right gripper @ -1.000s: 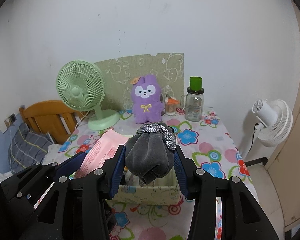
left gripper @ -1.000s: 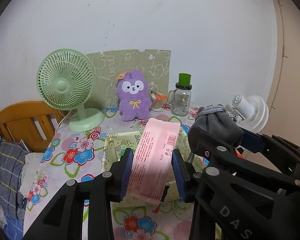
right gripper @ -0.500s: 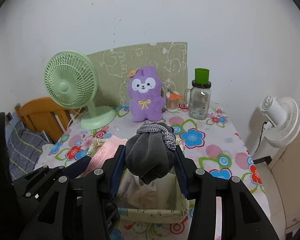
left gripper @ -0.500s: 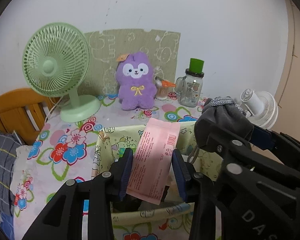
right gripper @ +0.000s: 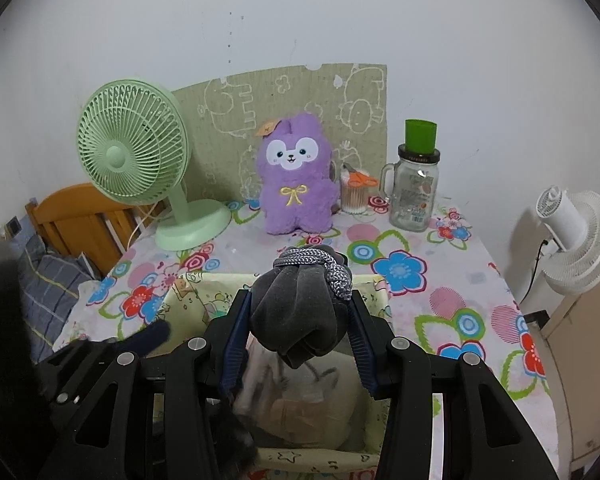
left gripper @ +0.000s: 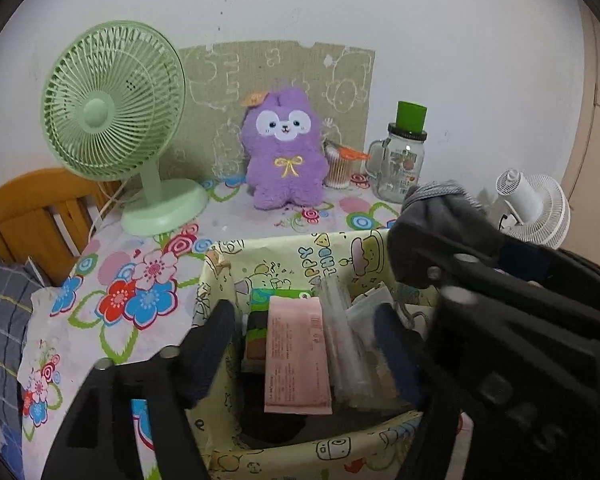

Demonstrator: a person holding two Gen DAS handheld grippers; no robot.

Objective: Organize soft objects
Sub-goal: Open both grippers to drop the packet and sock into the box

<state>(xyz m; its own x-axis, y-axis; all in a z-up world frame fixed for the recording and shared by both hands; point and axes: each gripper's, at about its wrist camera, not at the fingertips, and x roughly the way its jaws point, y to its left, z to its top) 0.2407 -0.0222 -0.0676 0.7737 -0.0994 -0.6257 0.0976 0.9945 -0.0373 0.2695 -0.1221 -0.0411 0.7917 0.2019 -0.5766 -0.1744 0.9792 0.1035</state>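
Right gripper [right gripper: 300,332] pinches bundle [right gripper: 300,316] — grey, seemingly velvety.

Storage bin [left gripper: 292,248] crowded with packets; flowered tablecloth [right gripper: 452,280] rightward lies clear.

The left gripper [left gripper: 306,354] is matte black plastic with dark blue finger pads [left gripper: 394,354], blurred at lower frame. The right gripper [right gripper: 298,344] shows triangular cut-outs, silver screw heads and blue pads [right gripper: 236,340].

The left gripper [left gripper: 306,344], clamped on the flat pink plastic packet [left gripper: 296,354] earlier, now has its jaws opening; the packet lies free inside the yellow cartoon-print fabric basket [left gripper: 300,254], which looms closer.
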